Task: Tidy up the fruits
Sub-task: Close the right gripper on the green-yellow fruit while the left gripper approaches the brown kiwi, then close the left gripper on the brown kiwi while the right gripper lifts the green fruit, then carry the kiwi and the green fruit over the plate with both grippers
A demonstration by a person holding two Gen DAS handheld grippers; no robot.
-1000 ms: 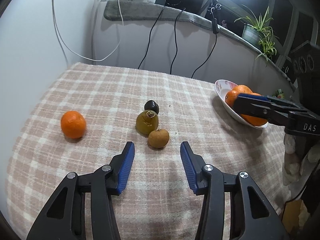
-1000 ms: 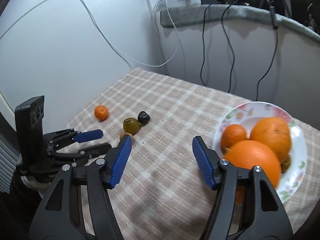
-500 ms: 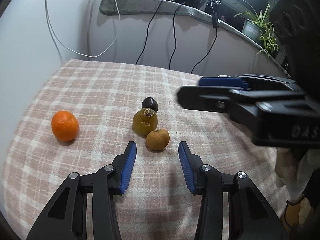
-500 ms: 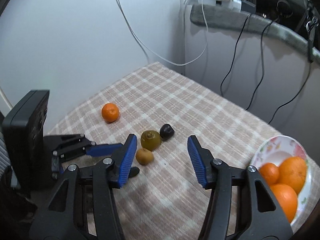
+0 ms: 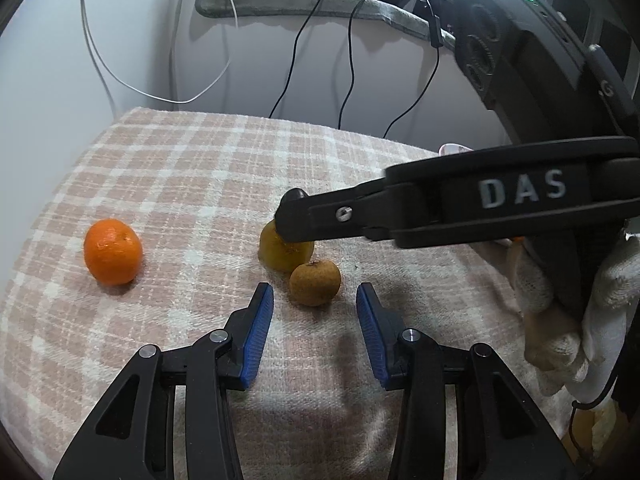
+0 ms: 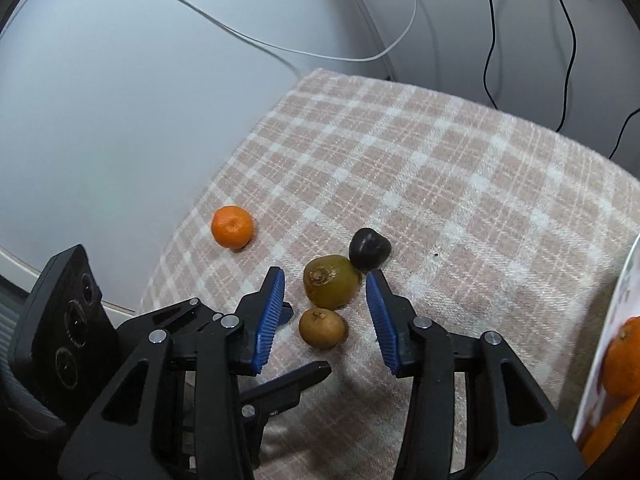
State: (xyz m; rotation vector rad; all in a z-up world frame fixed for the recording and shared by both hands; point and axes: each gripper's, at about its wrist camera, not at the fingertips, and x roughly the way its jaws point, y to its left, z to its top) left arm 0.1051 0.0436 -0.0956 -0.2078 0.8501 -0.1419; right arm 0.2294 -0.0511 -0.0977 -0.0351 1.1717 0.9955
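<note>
On the checked cloth lie a tangerine, a green-brown kiwi, a small brown round fruit and a dark plum. My left gripper is open, just short of the small brown fruit. My right gripper is open, its blue pads on either side of the kiwi without touching it. In the left wrist view the right gripper's finger covers the kiwi's top and the plum.
A white flowered plate with oranges sits at the right edge of the table. Cables hang down the wall behind. The table's left edge runs close to the tangerine. A gloved hand holds the right gripper.
My right gripper has swung from over the plate across to the fruit cluster and come down around the kiwi. My left gripper has crept a little closer to the small brown fruit.
</note>
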